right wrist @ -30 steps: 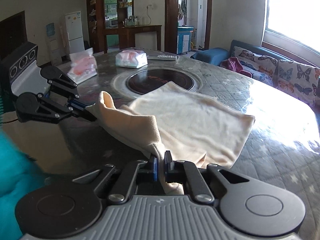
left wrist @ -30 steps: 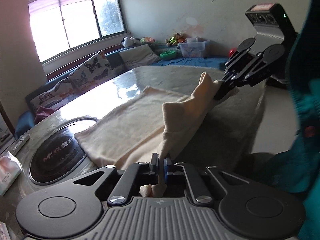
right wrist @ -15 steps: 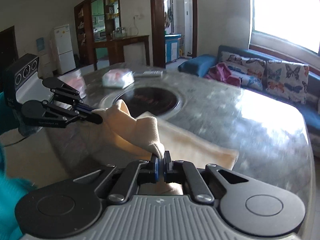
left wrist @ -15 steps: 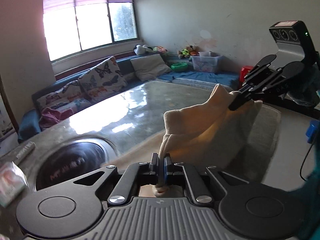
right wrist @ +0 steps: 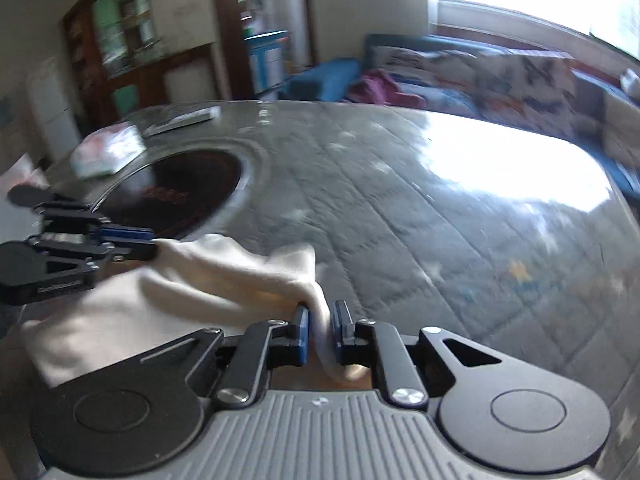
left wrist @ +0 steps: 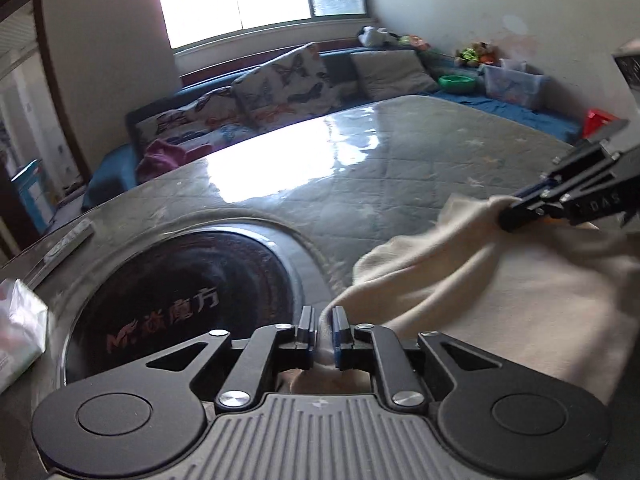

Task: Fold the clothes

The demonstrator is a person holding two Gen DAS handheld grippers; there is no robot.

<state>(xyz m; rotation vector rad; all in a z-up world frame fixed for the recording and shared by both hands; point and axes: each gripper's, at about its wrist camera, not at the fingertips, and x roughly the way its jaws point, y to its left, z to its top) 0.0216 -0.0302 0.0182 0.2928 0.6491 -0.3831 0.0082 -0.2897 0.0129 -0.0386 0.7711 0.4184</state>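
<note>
Cream cloth (left wrist: 500, 292) draped over table (left wrist: 400, 184) near edge, beside the round black inset cooktop (left wrist: 180, 292). Left tool (left wrist: 322, 334) pinches one cloth corner; right tool (right wrist: 321, 330) pinches the other, fabric bunched between both. Tissue pack (right wrist: 106, 152) behind cooktop.

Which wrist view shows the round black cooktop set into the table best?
Left wrist: the round black cooktop is close, sharp, its printed logo readable. In the right wrist view it is farther, motion-blurred, partly hidden behind the left gripper.

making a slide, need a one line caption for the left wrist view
Left gripper and right gripper each pinch an edge of a cream cloth over the table.
</note>
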